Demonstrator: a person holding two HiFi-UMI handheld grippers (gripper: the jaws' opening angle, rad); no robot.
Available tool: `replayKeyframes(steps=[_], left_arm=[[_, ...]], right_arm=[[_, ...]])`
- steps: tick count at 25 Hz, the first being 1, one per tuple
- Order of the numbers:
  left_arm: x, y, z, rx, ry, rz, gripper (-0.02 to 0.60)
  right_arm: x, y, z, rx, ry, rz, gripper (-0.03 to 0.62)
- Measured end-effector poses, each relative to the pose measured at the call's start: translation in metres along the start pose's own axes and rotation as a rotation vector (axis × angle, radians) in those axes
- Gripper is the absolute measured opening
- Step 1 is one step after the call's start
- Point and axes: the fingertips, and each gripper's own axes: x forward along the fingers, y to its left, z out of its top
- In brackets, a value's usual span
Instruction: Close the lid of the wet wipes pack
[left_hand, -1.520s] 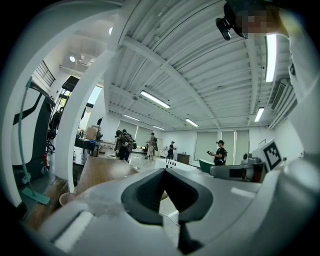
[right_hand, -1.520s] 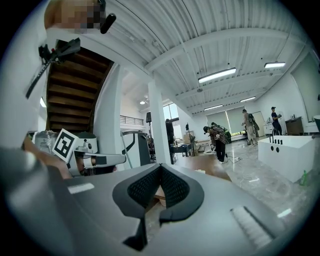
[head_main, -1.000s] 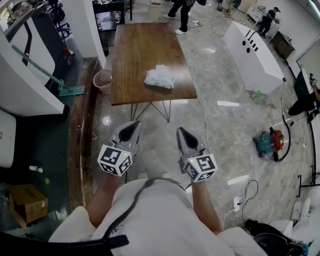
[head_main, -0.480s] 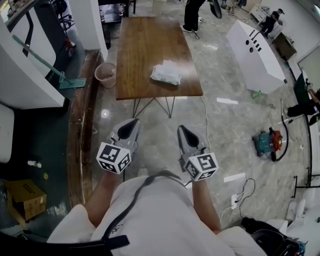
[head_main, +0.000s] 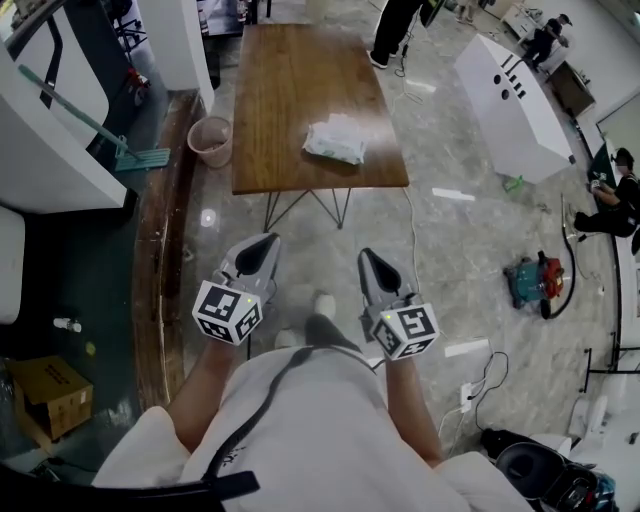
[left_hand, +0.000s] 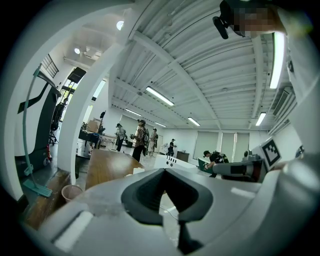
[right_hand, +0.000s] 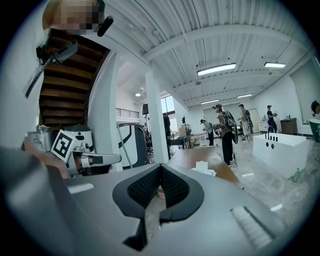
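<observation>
Evidently we held the left gripper (head_main: 260, 247) and right gripper (head_main: 369, 264), fingers together and empty, well apart from the wet wipes pack (head_main: 335, 139) on the surface (head_main: 285, 90).

The crumpled white plastic wet wipes pack (head_main: 334, 140) on the long brown wooden table (head_main: 290, 100) showed too small to tell whether its lid stood open or shut. A person in dark trousers (head_main: 395, 30) beyond the table was cut off by the head view's top edge.
</observation>
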Motion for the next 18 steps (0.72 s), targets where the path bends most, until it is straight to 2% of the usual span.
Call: replayKeyframes(steps=[7, 10, 12, 18], left_arm=[[0.013, 0.011, 0.004, 0.009, -0.001, 0.02, 0.003], [0.025, 0.018, 0.009, 0.039, 0.005, 0.037, 0.003], [0.037, 0.021, 0.013, 0.056, 0.006, 0.043, 0.003], [0.087, 0.03, 0.018, 0.043, 0.023, 0.057, 0.003]], right_arm=[[0.019, -0.014, 0.004, 0.0, -0.013, 0.022, 0.009], [0.034, -0.023, 0.006, 0.0, -0.021, 0.042, 0.009], [0.045, -0.032, 0.009, 0.002, -0.025, 0.054, 0.009], [0.076, -0.073, 0.02, 0.012, -0.023, 0.082, 0.009]])
